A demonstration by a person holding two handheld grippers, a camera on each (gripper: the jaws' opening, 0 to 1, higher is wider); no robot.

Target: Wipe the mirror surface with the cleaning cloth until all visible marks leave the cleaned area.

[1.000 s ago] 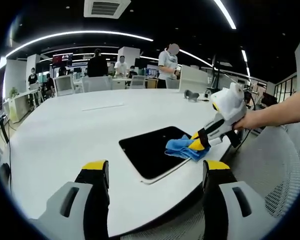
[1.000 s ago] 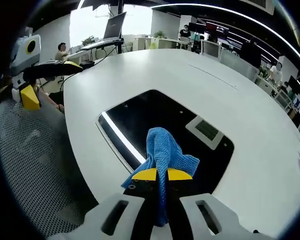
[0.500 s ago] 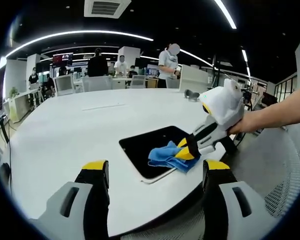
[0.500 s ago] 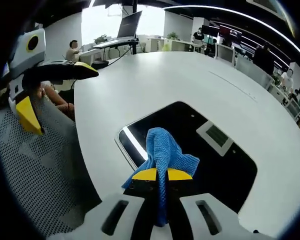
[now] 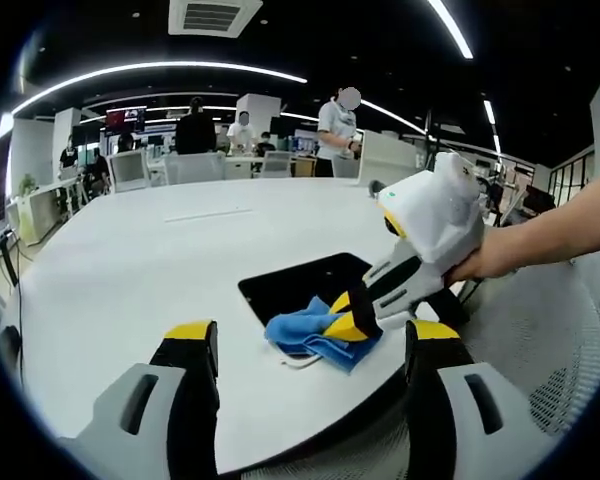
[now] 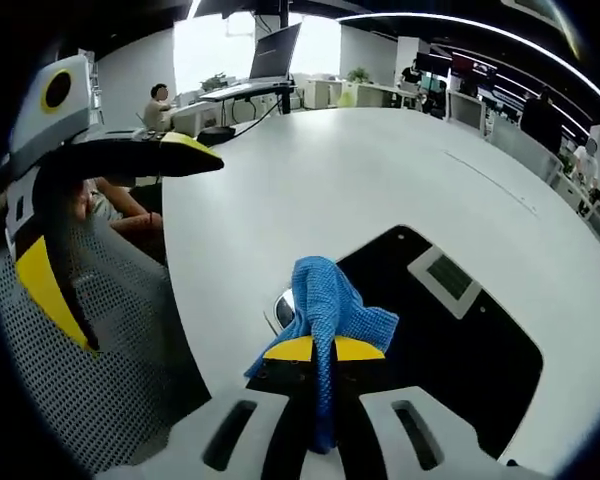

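Note:
A dark rectangular mirror (image 5: 310, 285) (image 6: 450, 320) lies flat on the white round table (image 5: 140, 260) (image 6: 310, 170). My right gripper (image 6: 325, 349) (image 5: 348, 322) is shut on a blue cleaning cloth (image 6: 328, 300) (image 5: 305, 332), which rests over the mirror's near corner by the table edge. My left gripper (image 5: 310, 345) is open and empty, held low in front of the table, short of the mirror. In the right gripper view the left gripper (image 6: 120, 160) comes in from the left, its yellow-tipped jaws apart.
A mesh office chair (image 5: 550, 350) (image 6: 70, 380) stands by the table's edge. Several people (image 5: 335, 130) stand and sit at desks beyond the table. A small dark object (image 5: 376, 186) lies at the far side of the table.
My right gripper has dragged the cloth across the mirror toward its near corner and the table edge. The left gripper has stayed still.

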